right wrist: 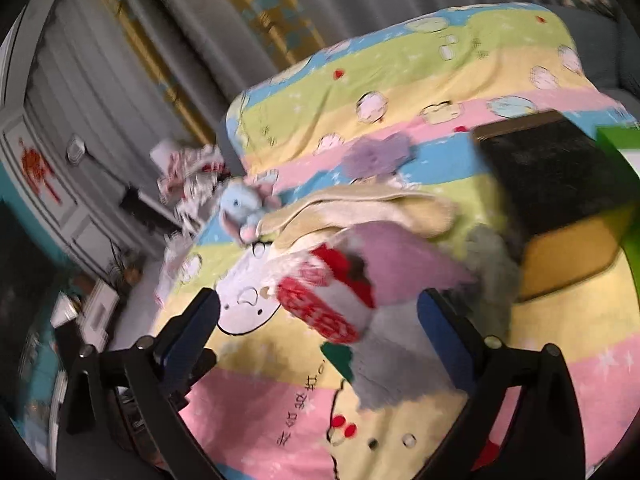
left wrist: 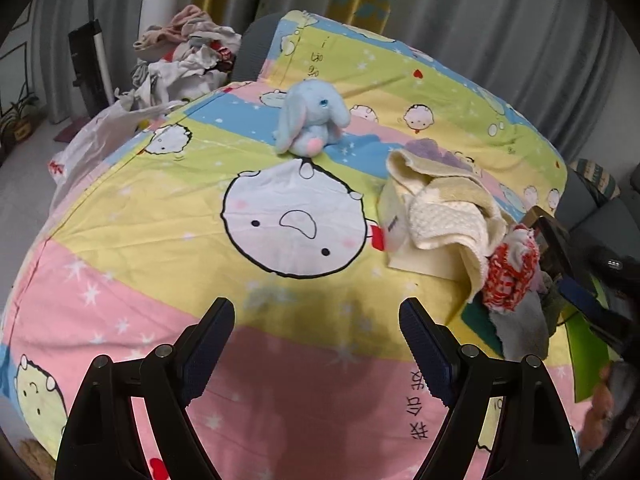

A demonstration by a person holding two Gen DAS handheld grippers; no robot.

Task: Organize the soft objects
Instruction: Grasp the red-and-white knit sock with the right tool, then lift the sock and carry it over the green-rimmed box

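A blue plush elephant (left wrist: 310, 118) sits upright on the cartoon bedsheet (left wrist: 160, 216), far ahead of my left gripper (left wrist: 316, 332), which is open and empty above the sheet. A cream towel (left wrist: 444, 208) lies draped over a flat box at the right, with a red-and-white cloth (left wrist: 510, 270) and a grey cloth (left wrist: 520, 330) beside it. In the blurred right wrist view my right gripper (right wrist: 318, 320) is open, its fingers on either side of the red-and-white cloth (right wrist: 324, 304), above the grey cloth (right wrist: 384, 360). A pink cloth (right wrist: 400, 260), the cream towel (right wrist: 360, 208) and the elephant (right wrist: 244, 208) lie beyond.
A pile of clothes (left wrist: 188, 52) sits past the bed's far left corner, with a white plastic bag (left wrist: 100, 136) at the bed edge. A dark box (right wrist: 552, 168) and a green object (right wrist: 624, 152) lie at the right. Grey curtains (left wrist: 480, 20) hang behind the bed.
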